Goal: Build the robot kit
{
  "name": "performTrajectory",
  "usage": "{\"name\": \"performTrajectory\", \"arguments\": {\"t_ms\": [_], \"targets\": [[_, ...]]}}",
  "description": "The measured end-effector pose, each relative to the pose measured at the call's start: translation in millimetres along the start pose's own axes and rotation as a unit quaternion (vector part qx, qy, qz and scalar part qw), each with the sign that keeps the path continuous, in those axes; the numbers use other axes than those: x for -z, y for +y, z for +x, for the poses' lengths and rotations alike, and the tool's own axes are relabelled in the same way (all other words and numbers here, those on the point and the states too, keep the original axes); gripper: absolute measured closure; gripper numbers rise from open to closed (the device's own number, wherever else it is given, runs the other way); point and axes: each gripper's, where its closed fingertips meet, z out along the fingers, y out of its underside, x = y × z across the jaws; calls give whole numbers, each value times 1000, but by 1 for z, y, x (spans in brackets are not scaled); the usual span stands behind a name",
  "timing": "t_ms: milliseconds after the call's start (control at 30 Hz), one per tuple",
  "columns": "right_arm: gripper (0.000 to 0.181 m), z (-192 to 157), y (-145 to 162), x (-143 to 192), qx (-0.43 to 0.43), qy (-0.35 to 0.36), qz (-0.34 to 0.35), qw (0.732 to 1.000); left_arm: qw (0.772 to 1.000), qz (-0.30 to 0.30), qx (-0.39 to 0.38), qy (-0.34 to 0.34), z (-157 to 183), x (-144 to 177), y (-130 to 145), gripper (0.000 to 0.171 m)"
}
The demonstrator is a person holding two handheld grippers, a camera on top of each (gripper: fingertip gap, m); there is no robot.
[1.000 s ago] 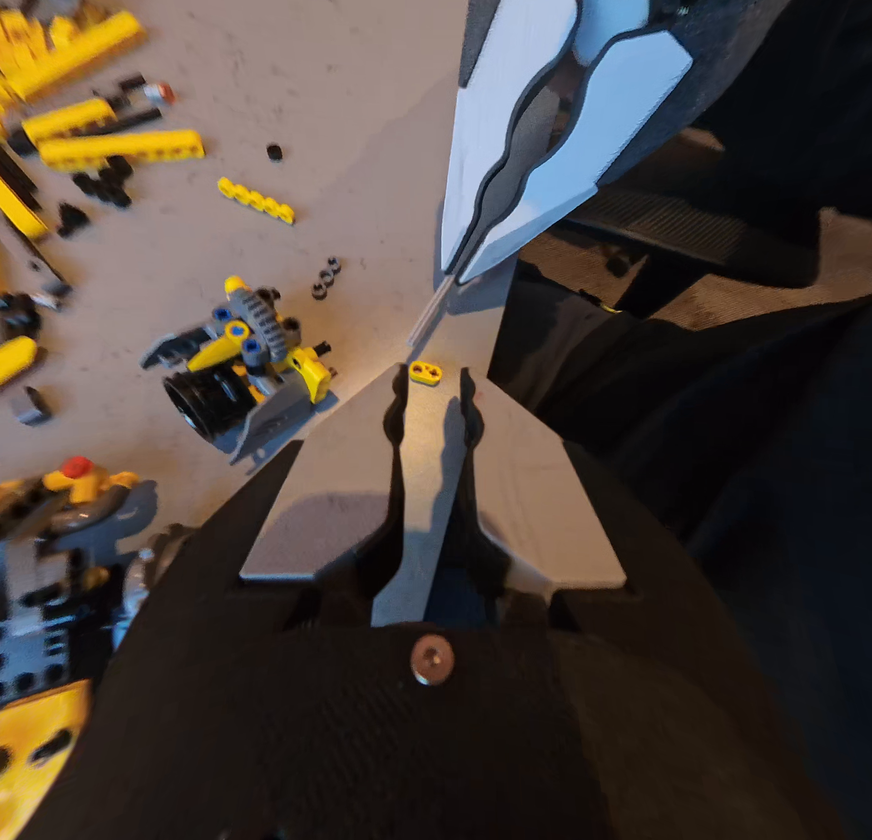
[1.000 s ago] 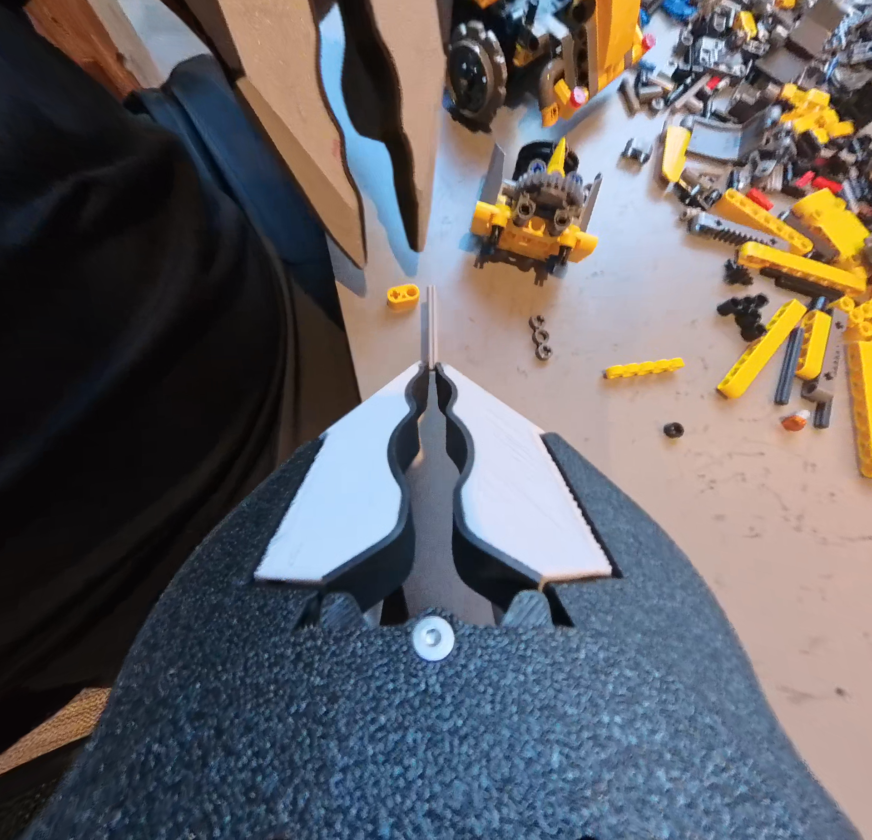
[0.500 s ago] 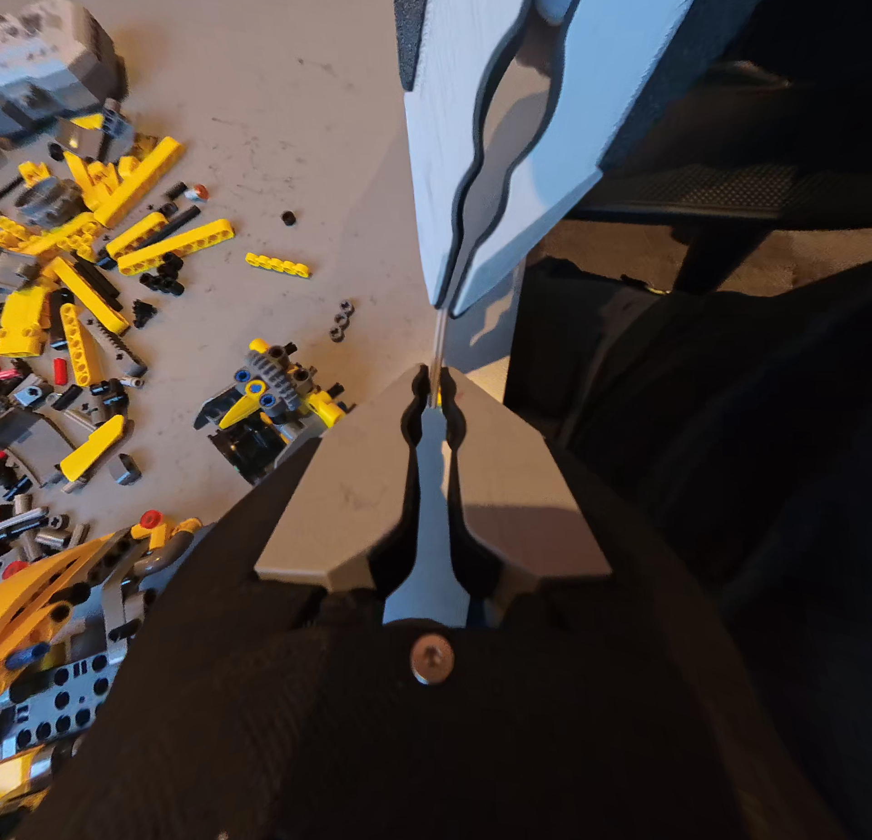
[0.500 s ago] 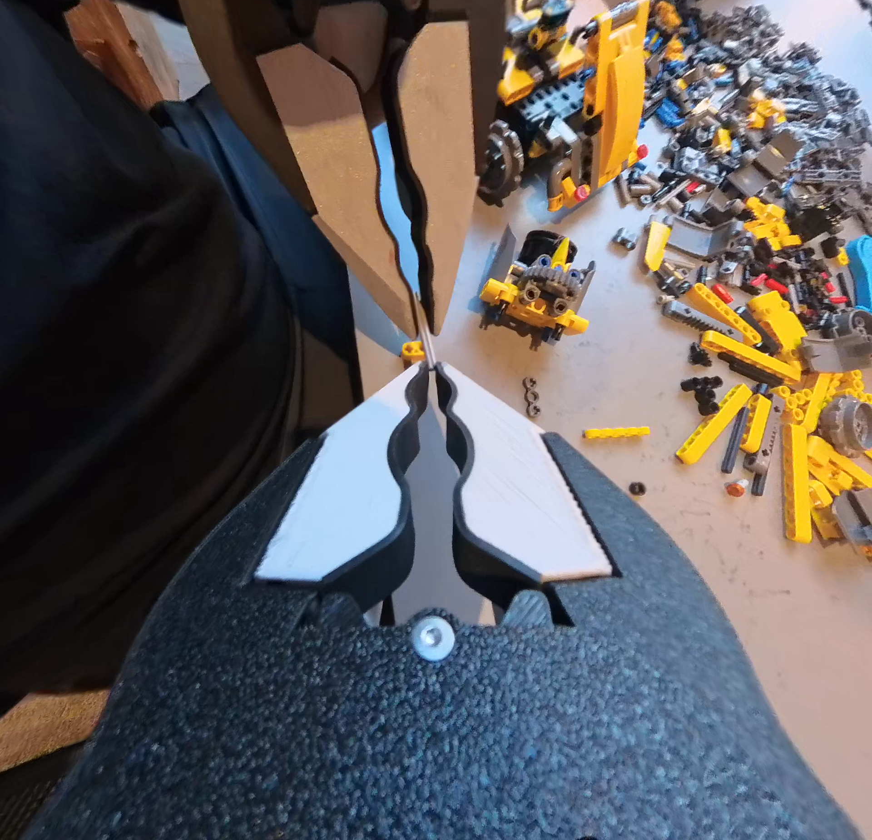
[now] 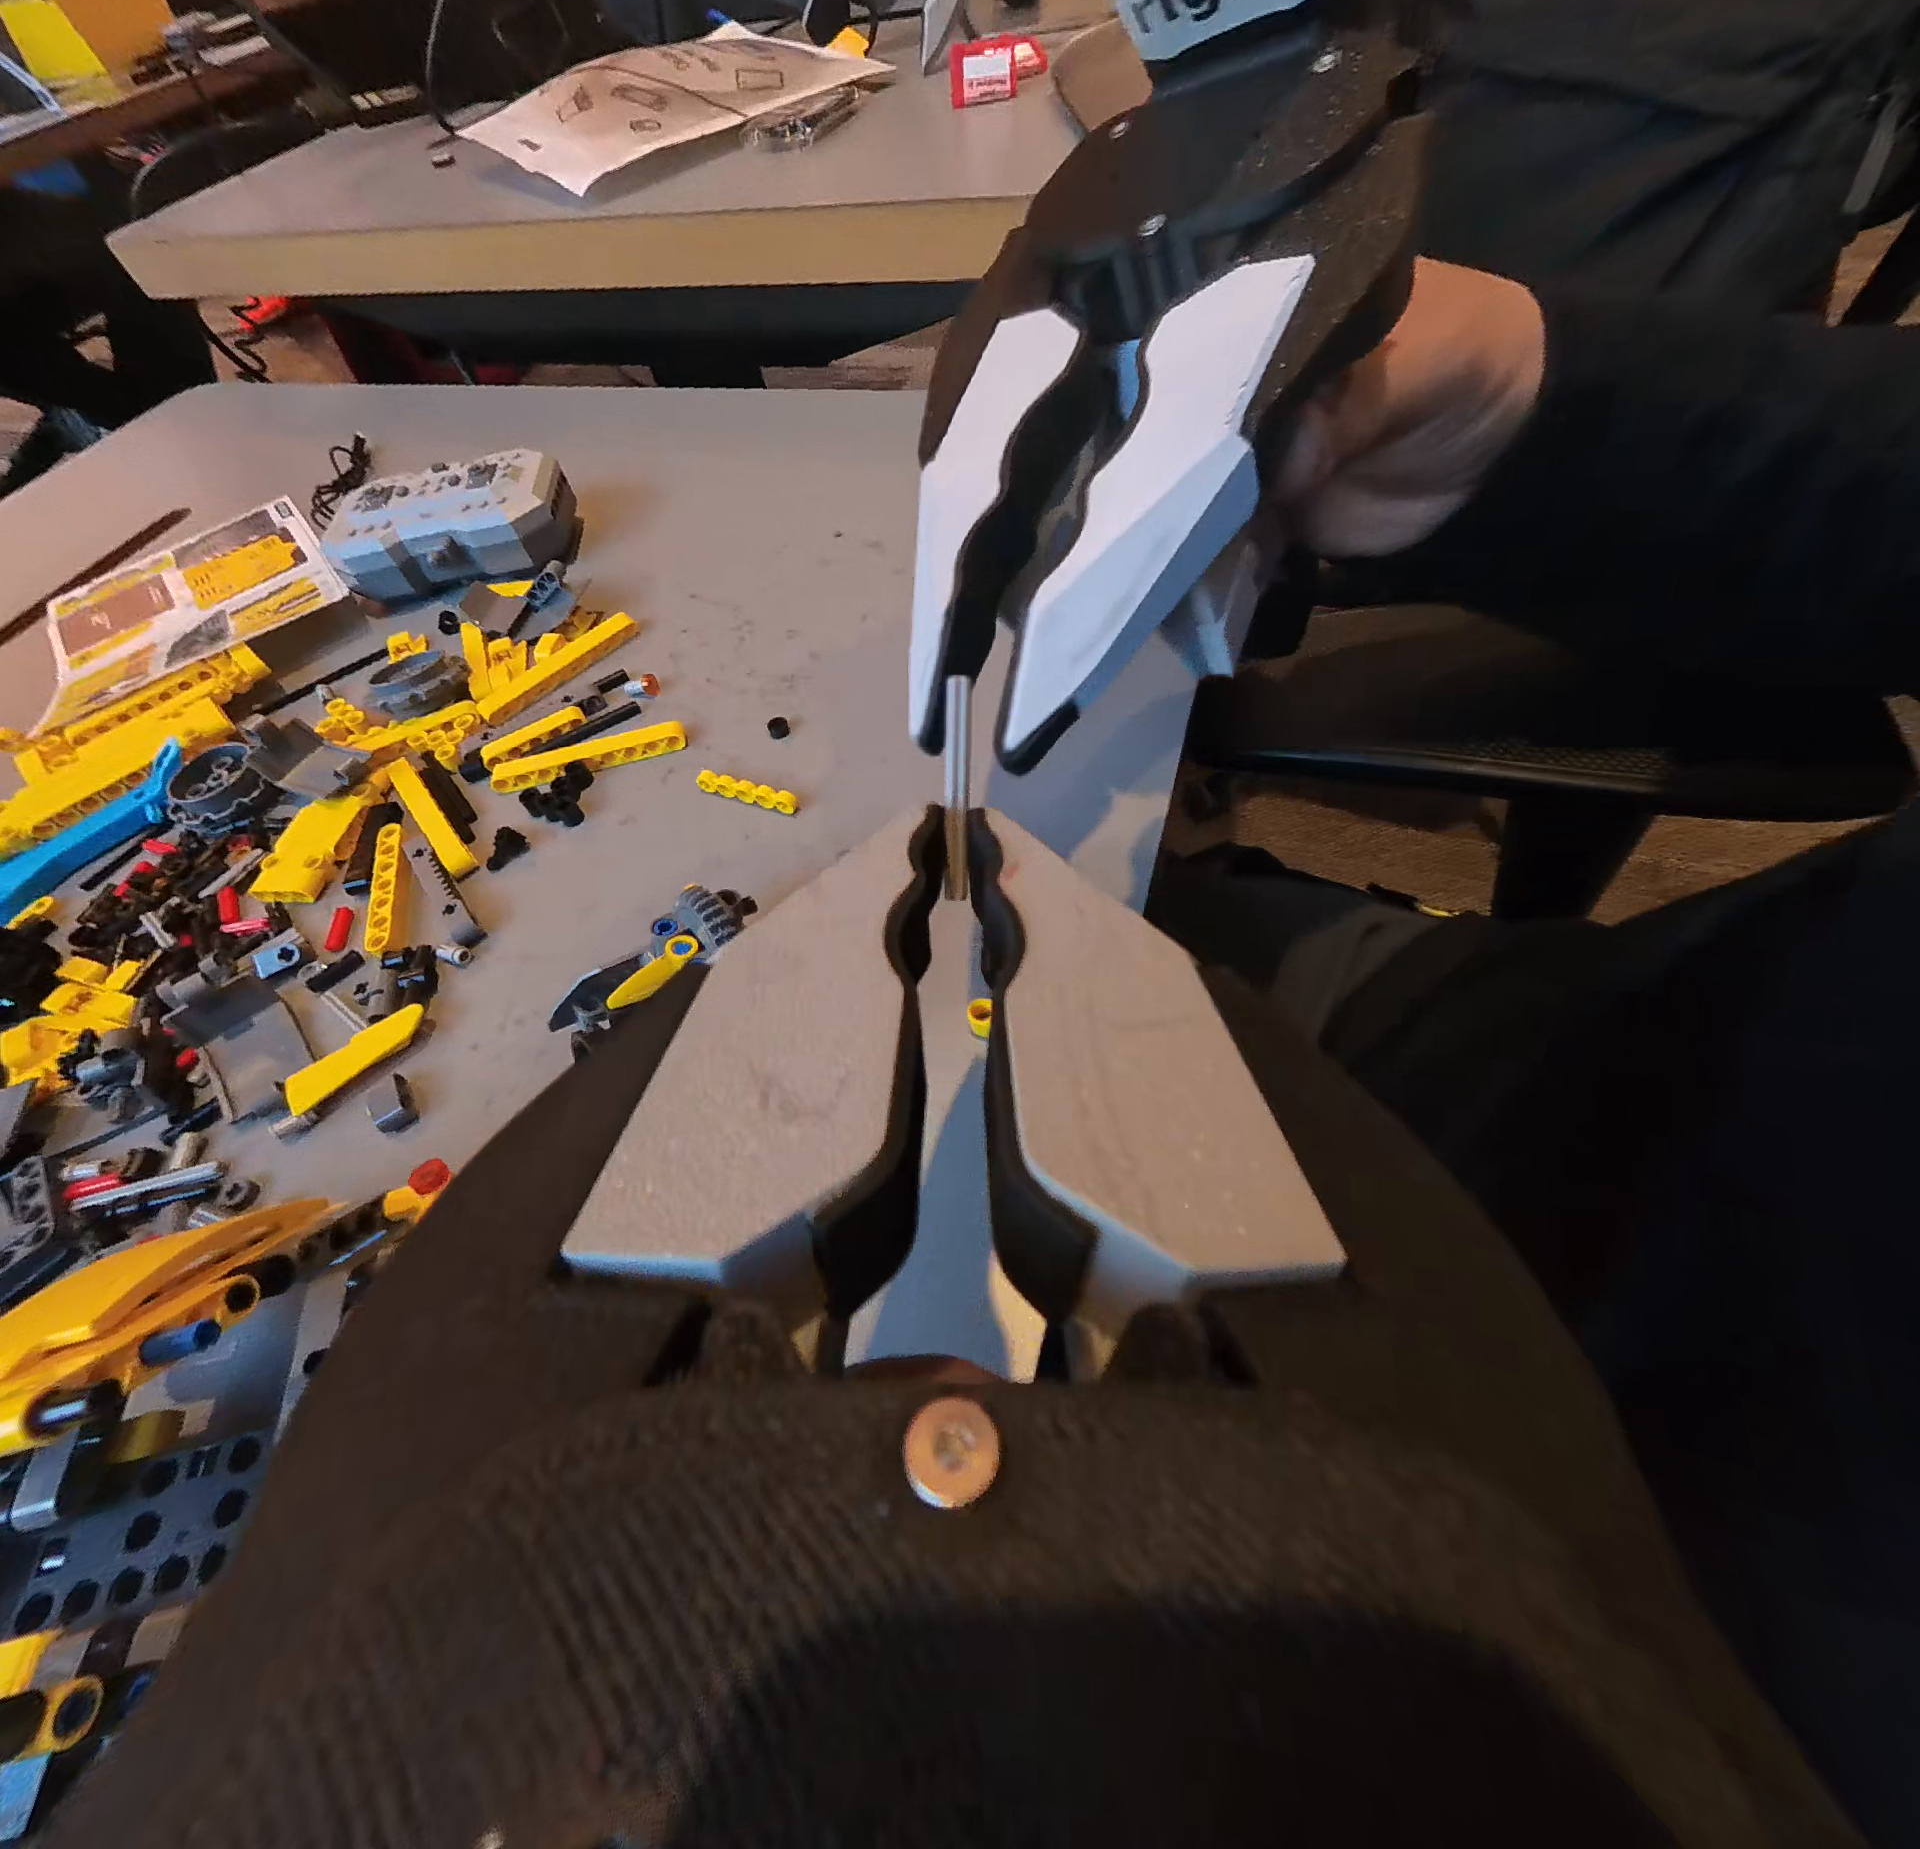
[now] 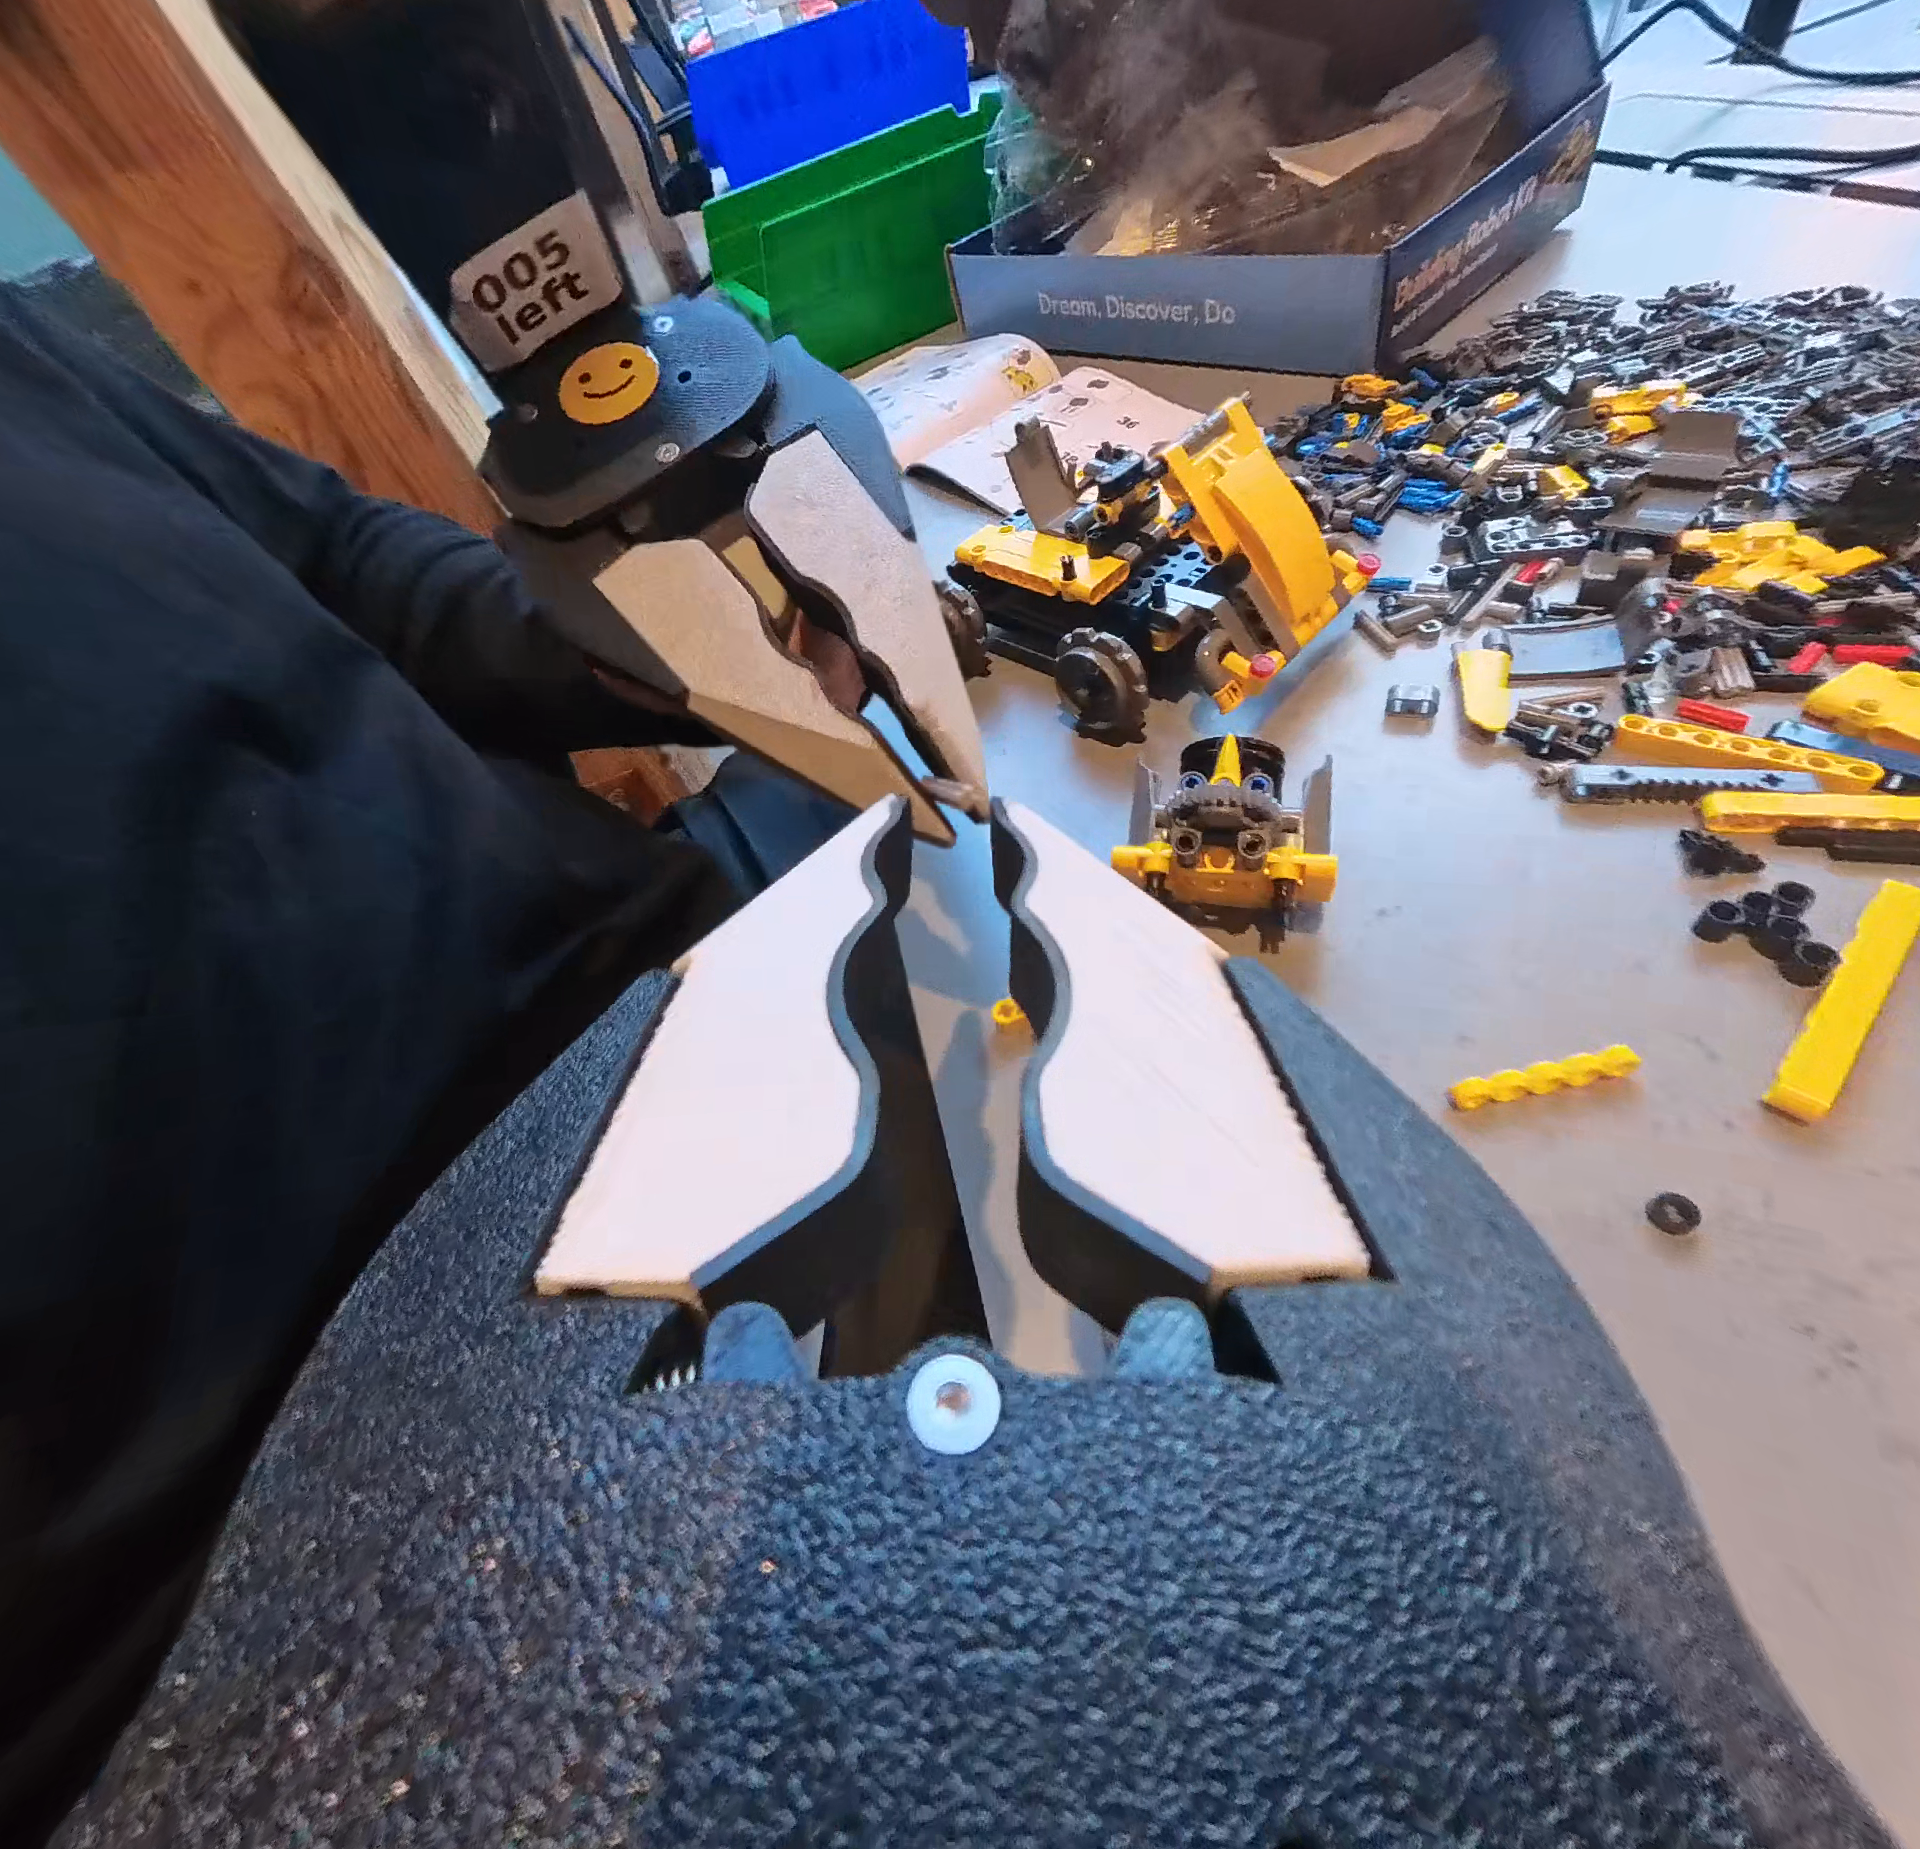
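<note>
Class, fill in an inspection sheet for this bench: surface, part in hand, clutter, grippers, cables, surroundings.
Surface: grey table, scuffed.
Part in hand: thin grey rod, off the table.
Clutter: loose building pieces; part-built yellow vehicle; small yellow piece below the grippers.
Grippers: left gripper shut on the rod; right gripper open at its other end.
Cables: black cables, far right.
Surroundings: open box, green bin, second table.

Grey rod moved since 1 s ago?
Yes: the grey rod lifted up, away from the small yellow piece; left tool grips it, right tool is open.
</note>
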Motion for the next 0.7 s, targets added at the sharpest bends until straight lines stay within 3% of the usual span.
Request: {"name": "performTrajectory", "arguments": {"t_ms": [133, 700], "targets": [[174, 1, 3, -6, 0, -4, -10, 1000, 1000, -9, -8, -11, 0, -1, 4, 170], [177, 2, 14, -7, 35, 1, -61, 998, 999, -37, -16, 1, 2, 2, 17, 170]]}}
